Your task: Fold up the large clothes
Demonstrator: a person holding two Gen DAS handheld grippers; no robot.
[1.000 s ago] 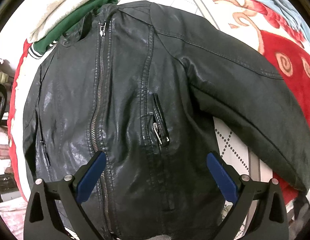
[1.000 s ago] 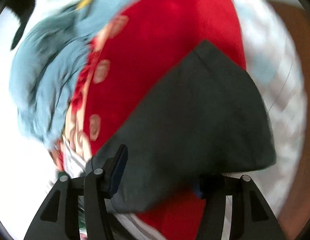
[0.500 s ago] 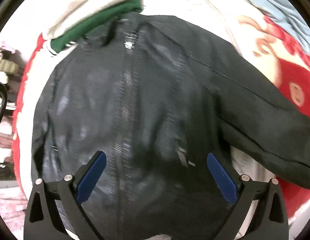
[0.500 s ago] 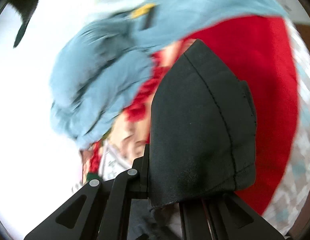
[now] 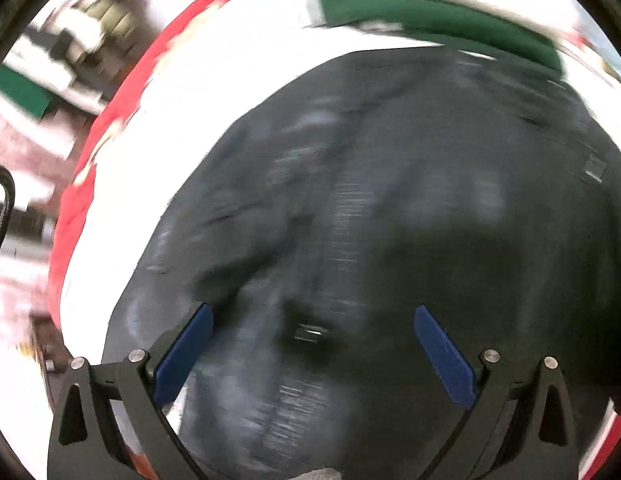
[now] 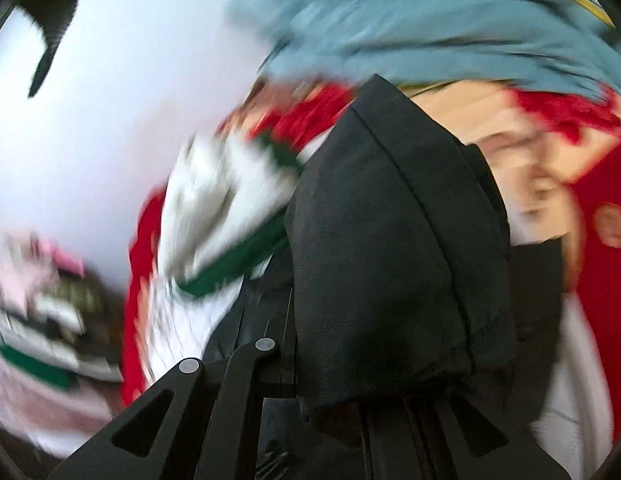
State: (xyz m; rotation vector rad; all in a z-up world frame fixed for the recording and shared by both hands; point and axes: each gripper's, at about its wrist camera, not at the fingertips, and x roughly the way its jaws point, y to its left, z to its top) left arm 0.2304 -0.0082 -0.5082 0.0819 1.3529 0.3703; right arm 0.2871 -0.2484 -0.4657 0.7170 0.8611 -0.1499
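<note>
Black jacket [image 5: 390, 220]; blue-padded tongs [image 5: 310, 334]; red-white blanket [image 5: 110, 120]

Home bedroom — patterned blanket [image 6: 598, 280], clothes.

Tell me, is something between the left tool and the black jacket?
Nothing visible. The left tool is open, and between its blue fingers only the black jacket shows. The green garment lies beyond the jacket's far edge.

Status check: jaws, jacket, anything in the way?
Left gripper open, above the black jacket. Right gripper shut on jacket sleeve, carrying it. Green-and-white garment lies at the jacket's far edge; both views motion-blurred.
</note>
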